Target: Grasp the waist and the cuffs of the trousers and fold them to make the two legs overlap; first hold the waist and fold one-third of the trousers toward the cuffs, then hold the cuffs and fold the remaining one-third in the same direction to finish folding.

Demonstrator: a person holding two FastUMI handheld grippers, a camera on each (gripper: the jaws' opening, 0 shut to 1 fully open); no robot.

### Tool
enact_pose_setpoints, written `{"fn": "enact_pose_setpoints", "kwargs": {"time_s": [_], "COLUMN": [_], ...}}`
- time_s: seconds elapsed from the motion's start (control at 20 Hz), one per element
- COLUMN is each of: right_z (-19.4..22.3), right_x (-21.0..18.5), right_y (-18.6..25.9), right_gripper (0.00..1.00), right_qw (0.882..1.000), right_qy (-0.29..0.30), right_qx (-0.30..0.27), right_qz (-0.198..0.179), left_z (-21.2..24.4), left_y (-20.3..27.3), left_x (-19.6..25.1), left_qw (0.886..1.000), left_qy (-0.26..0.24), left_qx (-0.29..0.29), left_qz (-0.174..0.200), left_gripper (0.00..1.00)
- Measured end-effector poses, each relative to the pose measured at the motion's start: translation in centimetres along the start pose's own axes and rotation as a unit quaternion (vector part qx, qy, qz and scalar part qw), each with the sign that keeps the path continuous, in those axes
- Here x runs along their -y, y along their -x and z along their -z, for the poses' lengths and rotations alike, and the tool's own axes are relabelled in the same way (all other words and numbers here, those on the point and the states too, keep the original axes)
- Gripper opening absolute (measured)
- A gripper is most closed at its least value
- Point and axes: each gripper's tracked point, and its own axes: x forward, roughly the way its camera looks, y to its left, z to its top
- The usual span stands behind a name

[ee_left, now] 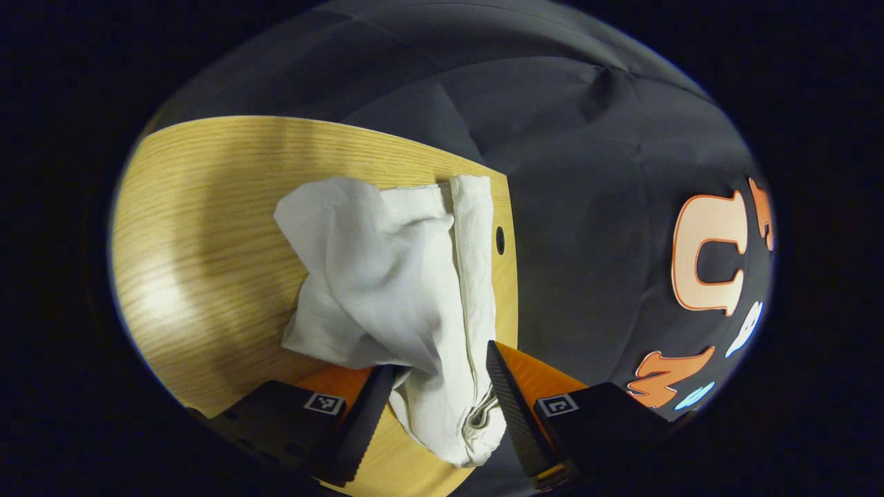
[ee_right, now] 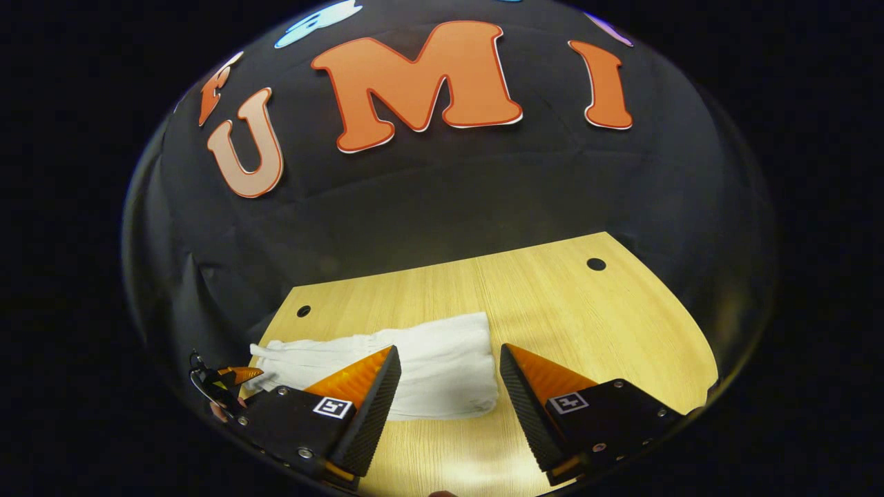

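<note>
Trousers [ee_left: 394,276] white, label-free, bunched on wooden table [ee_left: 207,228], between spread left tool [ee_left: 442,366]; right tool [ee_right: 449,373] spread above.

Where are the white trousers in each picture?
Left gripper view: the white trousers lie bunched in the middle on the wooden table, one end running down between the open left tongs.
Right gripper view: the trousers lie flat low in the middle, just beyond the open right tongs.
Shared landmark: the round hole in the table.
</note>
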Motion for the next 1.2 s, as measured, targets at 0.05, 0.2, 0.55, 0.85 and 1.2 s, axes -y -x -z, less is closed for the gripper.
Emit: {"fn": "enact_pose_setpoints", "kwargs": {"time_s": [0.05, 0.2, 0.55, 0.85, 1.2], "right_z": [0.3, 0.8, 0.9, -0.4, -0.8], "right_x": [0.6, 1.4, 3.8, 6.5, 9.7], "right_y": [0.2, 0.9, 1.9, 2.9, 4.3], "right_gripper": [0.88, 0.88, 0.89, 0.9, 0.9], "right_qw": [1.0, 1.0, 0.999, 0.999, 0.997], "right_qy": [-0.003, -0.015, -0.039, -0.046, -0.068], "right_qx": [-0.003, -0.006, -0.012, 0.007, 0.015], "right_qz": [0.006, 0.012, 0.004, -0.01, -0.019], "left_z": [0.1, 0.1, 0.0, 2.1, 5.3], "left_y": [-0.4, -1.2, 0.7, 3.2, 3.9], "left_x": [-0.3, -1.4, 2.5, 9.2, 16.6], "left_qw": [1.0, 1.0, 0.99, 0.971, 0.948], "left_qy": [-0.001, -0.003, -0.125, -0.225, -0.306], "left_qx": [-0.002, -0.001, 0.04, 0.066, 0.08], "left_qz": [-0.005, -0.029, -0.058, -0.048, -0.038], "left_gripper": [0.84, 0.48, 0.1, 0.1, 0.1]}}
